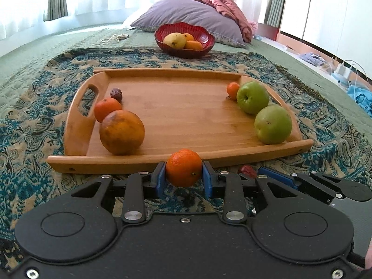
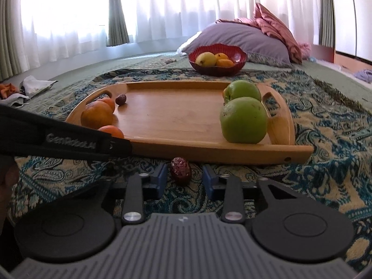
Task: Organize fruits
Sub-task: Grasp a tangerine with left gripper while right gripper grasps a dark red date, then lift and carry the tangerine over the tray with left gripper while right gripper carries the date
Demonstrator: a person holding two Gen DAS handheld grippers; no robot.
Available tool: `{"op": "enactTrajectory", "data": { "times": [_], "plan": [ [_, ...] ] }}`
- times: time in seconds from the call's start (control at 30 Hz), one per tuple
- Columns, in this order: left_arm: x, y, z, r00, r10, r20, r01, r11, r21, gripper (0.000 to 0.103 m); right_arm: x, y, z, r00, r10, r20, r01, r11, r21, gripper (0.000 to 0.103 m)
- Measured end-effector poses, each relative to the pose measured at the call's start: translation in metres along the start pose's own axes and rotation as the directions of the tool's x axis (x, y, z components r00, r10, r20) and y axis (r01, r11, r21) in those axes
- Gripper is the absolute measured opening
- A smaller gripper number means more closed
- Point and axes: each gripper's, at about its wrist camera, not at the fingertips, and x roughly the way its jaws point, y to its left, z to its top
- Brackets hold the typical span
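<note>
My left gripper (image 1: 183, 174) is shut on a small mandarin (image 1: 183, 167), held just before the near rim of the wooden tray (image 1: 176, 114). The tray carries a large orange (image 1: 122, 132), a mandarin (image 1: 106, 109) and a dark date (image 1: 116, 94) on its left side. On its right side lie two green apples (image 1: 273, 124) and another small mandarin (image 1: 233, 90). My right gripper (image 2: 184, 175) is open, its blue pads on either side of a red date (image 2: 181, 171) lying on the cloth, with gaps showing on both sides. The date (image 1: 247, 171) also shows in the left wrist view.
A red bowl (image 1: 184, 38) with a mango and oranges stands behind the tray, before a purple pillow (image 1: 186, 15). A patterned cloth (image 2: 325, 139) covers the bed. The left gripper's body (image 2: 58, 139) crosses the right wrist view's left side. Clutter lies at the far left (image 2: 34, 86).
</note>
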Motion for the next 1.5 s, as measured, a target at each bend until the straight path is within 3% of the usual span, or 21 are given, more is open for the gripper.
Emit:
{"op": "enactTrajectory", "data": {
  "times": [0.37, 0.67, 1.0, 1.5],
  "plan": [
    [0.001, 0.003, 0.002, 1.000, 0.010, 0.012, -0.010, 1.000, -0.011, 0.031, 0.010, 0.003, 0.007, 0.999, -0.029, -0.042, 0.030, 0.999, 0.024, 0.023],
    [-0.003, 0.005, 0.010, 0.999, 0.015, 0.037, -0.014, 1.000, -0.013, 0.031, 0.006, 0.003, 0.013, 0.999, -0.020, -0.041, 0.021, 0.999, 0.039, 0.023],
    [-0.004, 0.009, 0.028, 0.996, 0.030, 0.081, -0.029, 0.999, -0.016, 0.031, -0.005, 0.002, 0.032, 1.000, -0.018, 0.022, 0.017, 1.000, 0.023, 0.023],
    [0.031, 0.026, 0.063, 0.996, 0.041, 0.080, -0.037, 0.998, -0.048, 0.031, 0.020, -0.004, 0.068, 0.997, -0.046, 0.057, 0.045, 0.999, 0.017, 0.023]
  ]
}}
